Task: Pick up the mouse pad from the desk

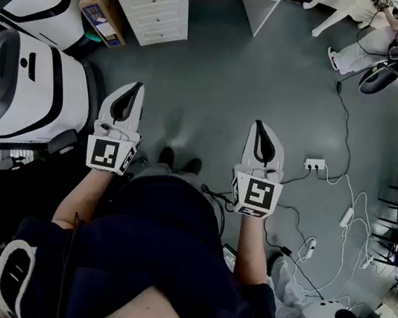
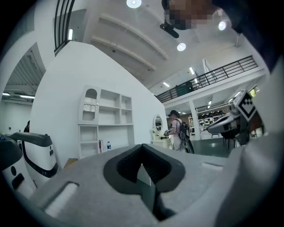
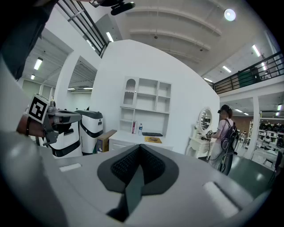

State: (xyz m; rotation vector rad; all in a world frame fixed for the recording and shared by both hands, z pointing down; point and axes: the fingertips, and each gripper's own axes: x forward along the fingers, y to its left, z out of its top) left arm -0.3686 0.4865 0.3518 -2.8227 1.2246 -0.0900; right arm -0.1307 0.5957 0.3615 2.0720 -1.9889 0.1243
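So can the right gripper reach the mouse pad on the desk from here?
Probably not yet. The right gripper is shut and held over the floor, well short of the desk where the yellowish mouse pad lies. Nothing stands between them, so stepping closer should help.

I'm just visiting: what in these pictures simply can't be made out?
- Head view: the desk has its top mostly cut off by the upper edge; no mouse pad shows.
- Right gripper view: a flat yellowish thing on the desk is too small to identify.
- Left gripper view: the left gripper hides the desk below the shelves with its own body.
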